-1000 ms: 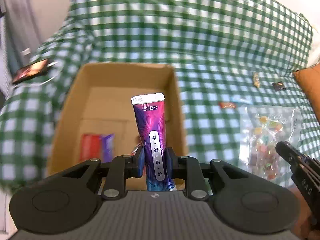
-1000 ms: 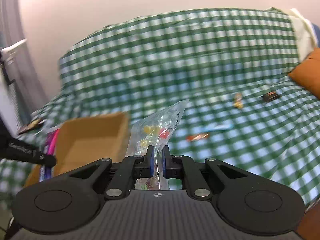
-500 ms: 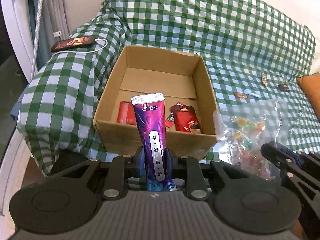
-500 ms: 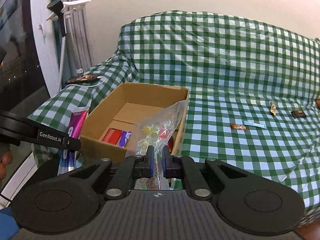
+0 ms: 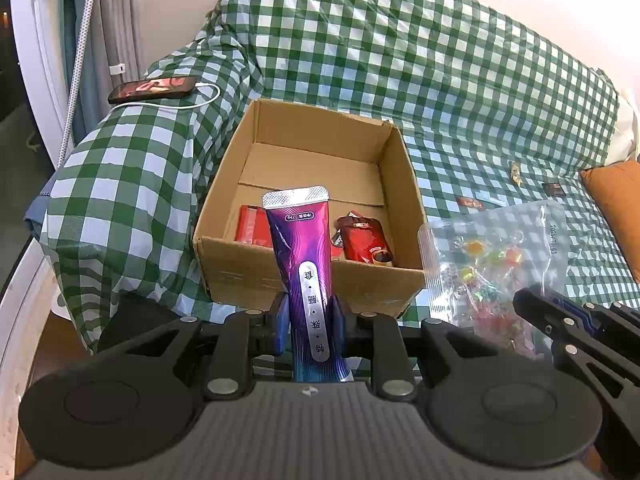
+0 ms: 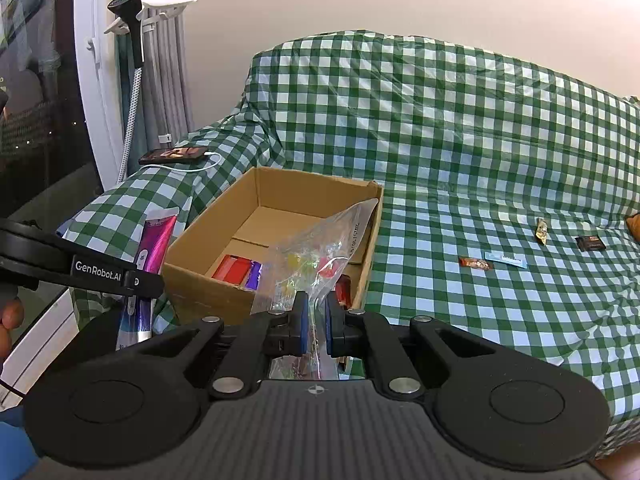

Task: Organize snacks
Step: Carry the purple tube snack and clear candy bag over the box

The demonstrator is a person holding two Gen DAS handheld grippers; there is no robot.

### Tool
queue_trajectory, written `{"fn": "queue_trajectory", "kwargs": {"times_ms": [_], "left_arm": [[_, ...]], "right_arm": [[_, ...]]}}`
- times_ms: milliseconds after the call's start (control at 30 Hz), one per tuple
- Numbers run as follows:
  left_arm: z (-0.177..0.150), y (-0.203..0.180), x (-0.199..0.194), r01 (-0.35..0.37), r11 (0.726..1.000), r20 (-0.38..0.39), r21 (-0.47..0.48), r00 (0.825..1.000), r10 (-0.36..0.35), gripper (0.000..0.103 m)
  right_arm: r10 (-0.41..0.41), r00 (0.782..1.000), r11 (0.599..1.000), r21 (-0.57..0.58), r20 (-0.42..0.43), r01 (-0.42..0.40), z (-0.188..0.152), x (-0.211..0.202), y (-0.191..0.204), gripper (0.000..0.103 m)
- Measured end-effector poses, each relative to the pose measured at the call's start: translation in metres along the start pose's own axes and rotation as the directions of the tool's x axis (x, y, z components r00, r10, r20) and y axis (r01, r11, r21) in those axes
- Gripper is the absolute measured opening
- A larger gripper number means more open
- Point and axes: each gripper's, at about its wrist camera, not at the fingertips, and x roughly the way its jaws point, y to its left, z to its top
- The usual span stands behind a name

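On the green-checked sofa cover [image 5: 460, 80] I saw the open cardboard box [image 5: 224, 256], red packets [image 5: 366, 240] lying inside. My left gripper [image 5: 310, 328] was clenched on an upright purple tube [image 5: 304, 264], held before the box's near wall. My right gripper [image 6: 314, 322] pinched a clear candy bag [image 6: 316, 256] by its lower edge, just beside the box's right corner.
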Motion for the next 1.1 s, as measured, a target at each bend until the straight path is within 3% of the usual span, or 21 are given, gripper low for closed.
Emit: {"fn": "queue_trajectory", "kwargs": {"times_ms": [1100], "left_arm": [[0.006,0.000,0.025,0.001,1.000,-0.058,-0.023,0.998,-0.003,0.025]], "right_arm": [[0.005,0.997,1.000,-0.022,-0.073,-0.007,0.000,0.027,0.001,0.009]]}}
